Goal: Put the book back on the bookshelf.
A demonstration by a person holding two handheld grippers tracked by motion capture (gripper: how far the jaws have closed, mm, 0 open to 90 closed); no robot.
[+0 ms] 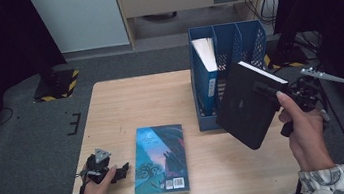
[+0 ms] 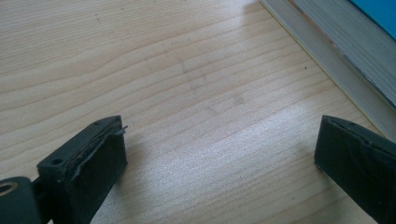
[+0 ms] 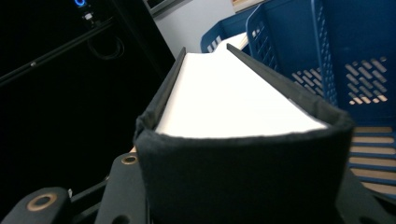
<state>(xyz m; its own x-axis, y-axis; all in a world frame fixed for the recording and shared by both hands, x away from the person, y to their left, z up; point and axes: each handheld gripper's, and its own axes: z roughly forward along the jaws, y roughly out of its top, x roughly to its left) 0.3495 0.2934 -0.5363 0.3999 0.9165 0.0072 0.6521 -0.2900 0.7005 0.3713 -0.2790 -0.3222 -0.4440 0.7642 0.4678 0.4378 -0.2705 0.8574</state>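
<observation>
On the wooden tabletop (image 1: 136, 107), the right claw (image 1: 280, 94) sits at about 3 o'clock in the high view, held up off the surface by the right hand (image 1: 306, 132), and it is clamped on a black book (image 1: 249, 104) by the spine end. The book hangs tilted in the air, its white page edge turned upward, just in front of the blue file rack (image 1: 248, 41) that stands at about 1 o'clock on the tabletop. In the right gripper view the black book's (image 3: 243, 163) cloth spine sits close to the camera with its white pages running away toward the blue file rack's (image 3: 345, 56) perforated wall. A blue-spined book (image 1: 206, 80) stands upright in the rack's left compartment. Near 6 o'clock a teal book (image 1: 160, 159) lies flat on the tabletop, back cover up with a barcode toward the person. At about 8 o'clock the left claw (image 1: 119, 172) rests low at the tabletop's near left corner in the left hand (image 1: 94, 190), just beside the teal book but apart from it. In the left gripper view the left claw (image 2: 219, 154) stands wide apart over bare wood, with the teal book's page edge (image 2: 327, 51) at 1 o'clock.
</observation>
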